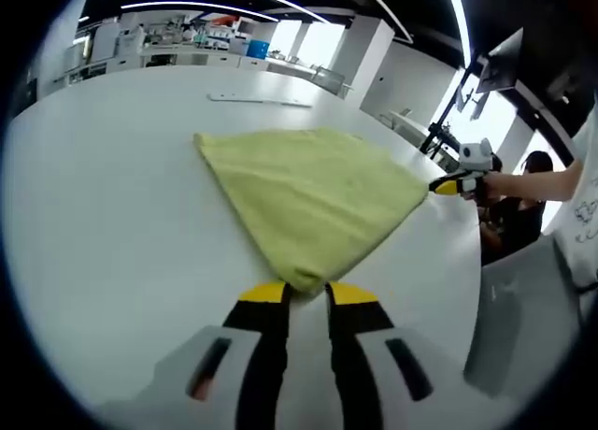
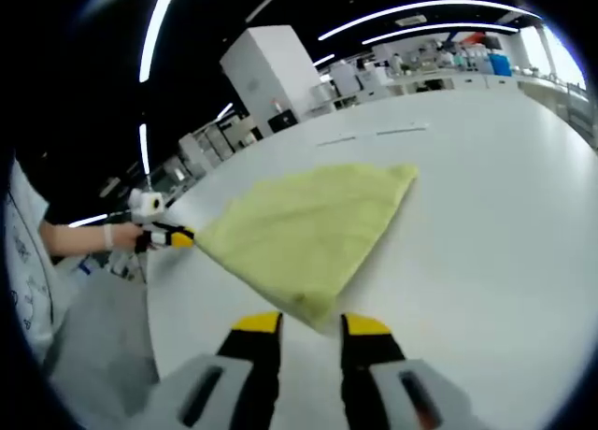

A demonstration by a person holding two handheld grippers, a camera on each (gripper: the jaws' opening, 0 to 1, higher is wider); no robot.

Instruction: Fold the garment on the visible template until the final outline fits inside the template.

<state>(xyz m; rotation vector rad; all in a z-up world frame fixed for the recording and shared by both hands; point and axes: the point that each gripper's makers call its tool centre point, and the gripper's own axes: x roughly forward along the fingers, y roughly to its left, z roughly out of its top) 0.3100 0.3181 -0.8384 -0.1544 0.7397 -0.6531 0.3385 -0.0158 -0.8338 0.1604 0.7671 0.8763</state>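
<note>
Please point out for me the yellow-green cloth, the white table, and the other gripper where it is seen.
Yellow-green folded cloth [image 1: 313, 201]: left gripper view, middle of its top surface.
White table [image 1: 112, 215]: left gripper view, bare surface beside the cloth.
Right gripper [image 1: 439, 184]: left gripper view, yellow tips at the cloth's corner.

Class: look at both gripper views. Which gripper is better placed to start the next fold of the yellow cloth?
Neither clearly. The left gripper and right gripper each sit at a corner of the yellow cloth, on opposite sides, so a two-handed fold looks likeliest.

Cloth corner: the tip of the yellow cloth [image 1: 313, 201] sits between the left gripper [image 1: 307, 293] jaws; grip unclear.
Far shelves: things on the shelves [image 1: 177, 39] past the jaws are too small to tell.
</note>
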